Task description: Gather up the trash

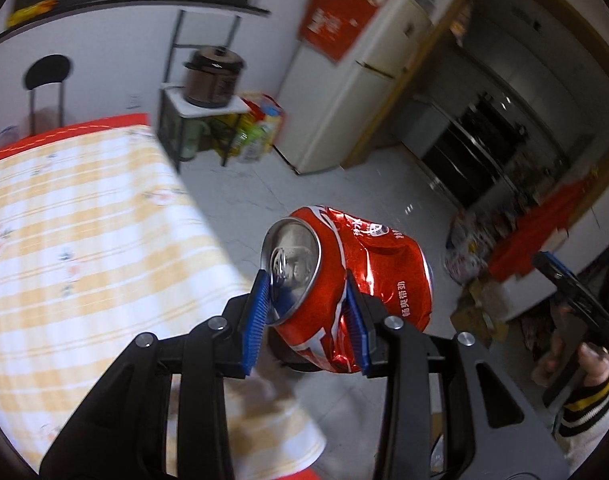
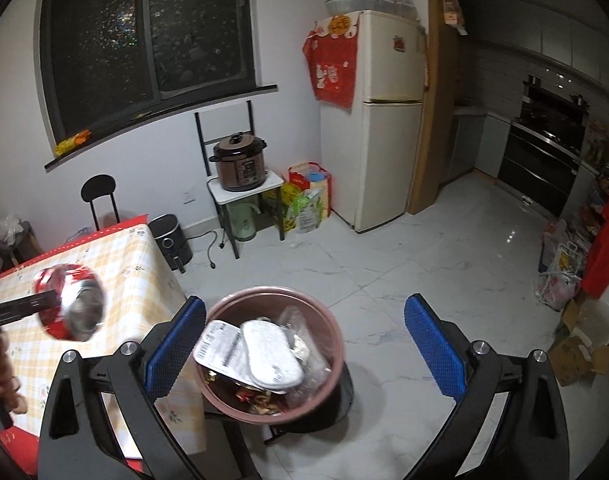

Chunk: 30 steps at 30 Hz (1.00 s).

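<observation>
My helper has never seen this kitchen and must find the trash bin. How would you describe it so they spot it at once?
Start at the table with the yellow checked cloth. On the white tiled floor by its near corner stands a round pinkish-brown bin, below the open right claw. It alone is open-topped and holds wrappers and a crumpled white foil tray.

1. The left wrist view looks along its own fingers, close on a crushed can (image 1: 346, 292), tilted, with the fridge (image 1: 356, 92) at one o'clock.
2. The right wrist view looks down over a bin (image 2: 240, 404) just below, level.
3. Both share the table (image 1: 84, 220), cooker (image 2: 240, 166) and fridge.
</observation>
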Motion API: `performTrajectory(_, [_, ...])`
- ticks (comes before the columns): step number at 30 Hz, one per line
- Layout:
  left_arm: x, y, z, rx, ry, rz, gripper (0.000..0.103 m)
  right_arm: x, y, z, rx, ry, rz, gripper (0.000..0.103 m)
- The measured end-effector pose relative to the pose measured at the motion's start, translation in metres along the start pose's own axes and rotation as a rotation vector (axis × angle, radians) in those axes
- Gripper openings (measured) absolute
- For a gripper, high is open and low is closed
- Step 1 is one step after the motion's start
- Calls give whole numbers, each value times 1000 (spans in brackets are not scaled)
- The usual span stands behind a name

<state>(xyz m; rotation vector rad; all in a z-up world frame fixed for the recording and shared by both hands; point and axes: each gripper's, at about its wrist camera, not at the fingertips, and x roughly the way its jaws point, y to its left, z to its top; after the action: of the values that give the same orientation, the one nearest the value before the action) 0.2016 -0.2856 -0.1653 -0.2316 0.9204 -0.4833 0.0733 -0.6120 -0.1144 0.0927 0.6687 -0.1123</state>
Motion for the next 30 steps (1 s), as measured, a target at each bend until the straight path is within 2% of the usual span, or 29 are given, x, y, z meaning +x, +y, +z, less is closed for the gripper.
performTrajectory(5, [57,-33,8,33,67,-26,38,-14,-32,-16,37,19,-50,98])
performTrajectory(10, [93,-69,20,81,85,-68,40,-27,-61,-30,76,31,-97,98])
performTrajectory(11, [99,-77,24,98,81,-86,46,-28,-66,-32,83,32,-105,98])
performTrajectory(13, [104,-90,30,117,59,-102,84,-32,-73,-36,96,31,-115,98])
performTrajectory(15, [104,-98,36,134,30,-95,86,-33,-77,-38,102,29,-116,98])
performTrajectory(22, [59,-94,46,122,-47,-73,87,-38,-67,-31,75,6,-72,98])
performTrajectory(30, [-41,-67,42,151,-182,14,94,-50,-16,-14,6,-22,-26,98])
